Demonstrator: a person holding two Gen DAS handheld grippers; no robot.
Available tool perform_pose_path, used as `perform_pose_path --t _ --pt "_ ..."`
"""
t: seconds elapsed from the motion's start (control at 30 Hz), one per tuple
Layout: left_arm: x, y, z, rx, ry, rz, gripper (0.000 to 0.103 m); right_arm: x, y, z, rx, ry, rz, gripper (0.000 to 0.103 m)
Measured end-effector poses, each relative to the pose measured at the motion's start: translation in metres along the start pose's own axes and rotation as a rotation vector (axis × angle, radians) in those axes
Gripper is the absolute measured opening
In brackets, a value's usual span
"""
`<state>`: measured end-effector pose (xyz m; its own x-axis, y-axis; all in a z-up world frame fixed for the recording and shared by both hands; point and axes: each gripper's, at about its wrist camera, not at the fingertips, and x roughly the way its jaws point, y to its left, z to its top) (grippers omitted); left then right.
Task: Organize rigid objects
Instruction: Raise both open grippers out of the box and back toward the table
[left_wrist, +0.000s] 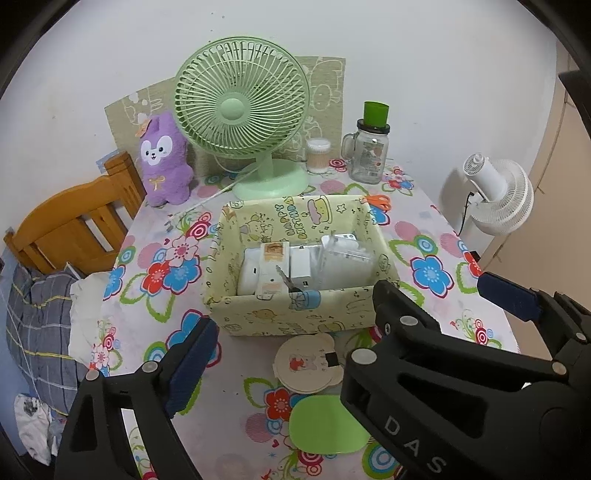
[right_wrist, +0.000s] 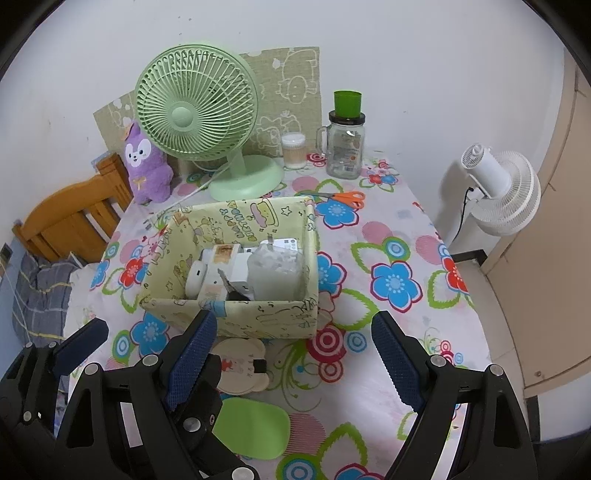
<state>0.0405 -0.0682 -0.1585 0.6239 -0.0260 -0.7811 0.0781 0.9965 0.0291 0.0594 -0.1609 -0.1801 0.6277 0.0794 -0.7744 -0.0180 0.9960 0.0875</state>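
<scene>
In the lower middle of the right wrist view, a gripper finger hides part of the round bear lid (right_wrist: 242, 365) and the green lid (right_wrist: 255, 428). The white items (right_wrist: 258, 269) in the box (right_wrist: 258, 317) overlap beyond telling apart.

Both grippers hang side by side, tilted down. Left gripper (left_wrist: 291, 328) has its jaws spread wide, nothing between them. Right gripper (right_wrist: 295, 336) is just the same: wide apart, empty, sitting just right of the left one.

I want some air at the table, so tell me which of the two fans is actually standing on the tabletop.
The pale green round desk fan, on the floral tablecloth behind the yellow patterned box. The white fan stands off the table, to its right, by the wall.
</scene>
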Motion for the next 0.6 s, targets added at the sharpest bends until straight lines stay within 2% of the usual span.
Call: perform_pose_path --t 0.27,0.6 --pt "0.003 -0.007 -0.010 0.006 0.003 -0.018 0.095 0.002 -0.007 -0.011 0.006 0.000 -0.010 0.088" --pt "0.022 -0.012 -0.035 0.004 0.049 -0.044 0.099 0.019 -0.012 -0.034 0.000 0.026 -0.021 0.088"
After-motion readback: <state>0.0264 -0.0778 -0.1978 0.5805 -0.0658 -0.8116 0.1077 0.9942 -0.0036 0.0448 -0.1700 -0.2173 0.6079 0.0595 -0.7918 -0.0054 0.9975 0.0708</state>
